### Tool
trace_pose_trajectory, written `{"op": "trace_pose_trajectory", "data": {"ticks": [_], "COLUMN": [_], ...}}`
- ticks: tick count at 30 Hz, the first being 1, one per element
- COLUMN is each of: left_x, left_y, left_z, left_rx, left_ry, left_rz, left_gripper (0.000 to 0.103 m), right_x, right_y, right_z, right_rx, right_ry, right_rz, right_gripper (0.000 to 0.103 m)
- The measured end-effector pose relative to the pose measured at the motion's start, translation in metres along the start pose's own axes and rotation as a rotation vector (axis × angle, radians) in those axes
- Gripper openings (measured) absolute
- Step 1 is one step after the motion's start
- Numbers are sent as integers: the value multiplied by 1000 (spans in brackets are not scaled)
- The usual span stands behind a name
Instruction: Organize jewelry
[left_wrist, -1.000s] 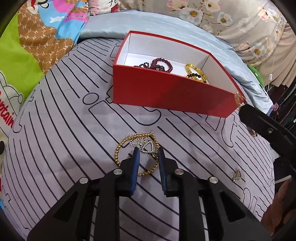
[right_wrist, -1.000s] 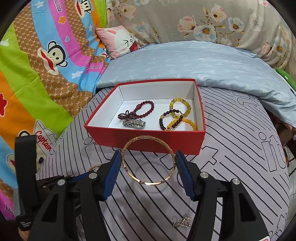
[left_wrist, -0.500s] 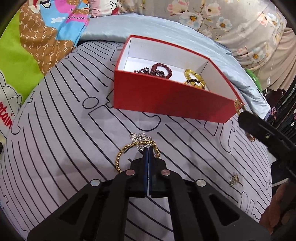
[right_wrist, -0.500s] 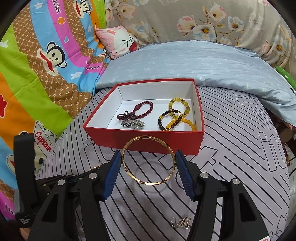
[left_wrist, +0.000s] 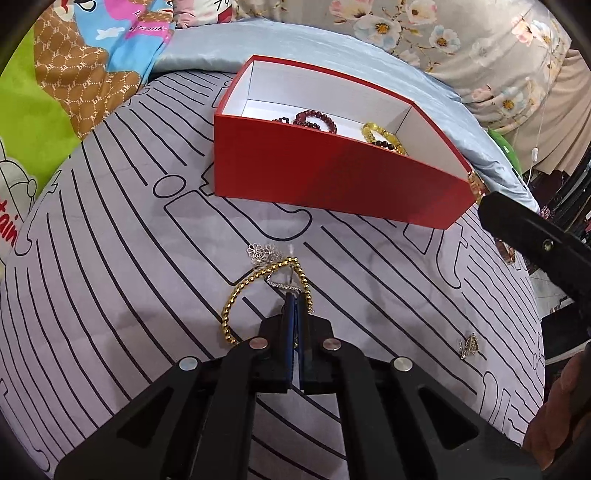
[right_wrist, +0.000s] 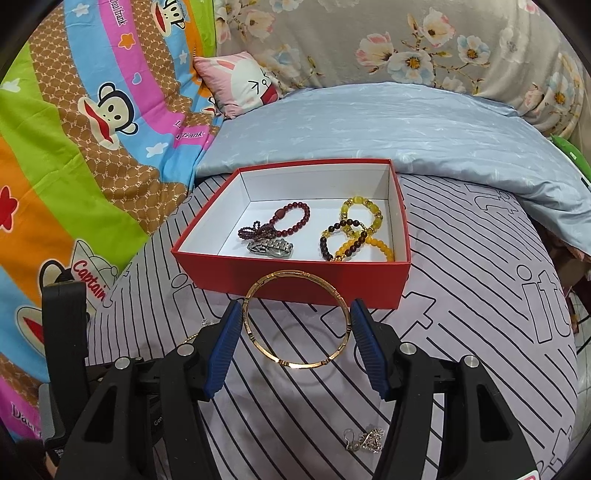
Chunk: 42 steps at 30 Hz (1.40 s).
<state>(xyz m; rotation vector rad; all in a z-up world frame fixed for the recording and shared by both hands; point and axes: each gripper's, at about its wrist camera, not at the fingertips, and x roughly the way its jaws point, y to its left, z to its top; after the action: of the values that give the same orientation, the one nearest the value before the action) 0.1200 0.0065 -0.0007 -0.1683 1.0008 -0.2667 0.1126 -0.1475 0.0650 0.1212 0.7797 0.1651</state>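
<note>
Pinching thin jewelry on the striped lilac bedsheet (left_wrist: 110, 295): left gripper (left_wrist: 294, 299) has its blue pads pressed together on a fine silver chain bracelet with flower charms (left_wrist: 266, 254), which lies tangled with a gold beaded bracelet (left_wrist: 236, 299) in front of the red cardboard box (left_wrist: 314, 177); whether the gold beads are also caught, cannot tell. Right gripper (right_wrist: 297, 325) is clamped across a rigid gold bangle (right_wrist: 295, 321), one pad on each side of the ring, bangle held off the sheet just before the box's near wall (right_wrist: 295, 278). Box already holds dark red bead bracelets (right_wrist: 284, 221), yellow and brown bead bracelets (right_wrist: 354, 229) and a silver link watch band (right_wrist: 271, 248). Judgement: chain is light, limp, likely to snag the beaded loop and drag it along; lift slowly. Bangle is stiff and smooth, may pivot or slip between pads; the hold across its widest part suits it. A small silver piece (right_wrist: 364, 439) remains loose on the sheet.
</note>
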Motion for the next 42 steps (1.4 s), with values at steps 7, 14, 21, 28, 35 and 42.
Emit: {"op": "trace_pose_trajectory", "data": {"ticks": [7, 14, 21, 28, 35, 42], "left_x": [0, 2, -7, -39, -74, -90], "left_y": [1, -4, -9, -14, -17, -22], "left_z": [0, 0, -6, -1, 27, 77], "left_rx": [-16, 19, 48, 37, 12, 30], "left_ry": [-6, -23, -26, -66, -141, -238], "left_rz": [-15, 15, -8, -58, -104, -108], "left_gripper": [25, 18, 17, 17, 17, 17], "right_x": [1, 2, 1, -6, -14, -15], "right_y": [0, 0, -1, -5, -7, -11], "right_z": [0, 0, 1, 1, 8, 33], "right_rx": [3, -1, 3, 11, 15, 8], "right_ry": [3, 3, -1, -12, -37, -67], "right_rz": [2, 1, 1, 2, 4, 13], "right_gripper": [58, 58, 58, 58, 58, 58]}}
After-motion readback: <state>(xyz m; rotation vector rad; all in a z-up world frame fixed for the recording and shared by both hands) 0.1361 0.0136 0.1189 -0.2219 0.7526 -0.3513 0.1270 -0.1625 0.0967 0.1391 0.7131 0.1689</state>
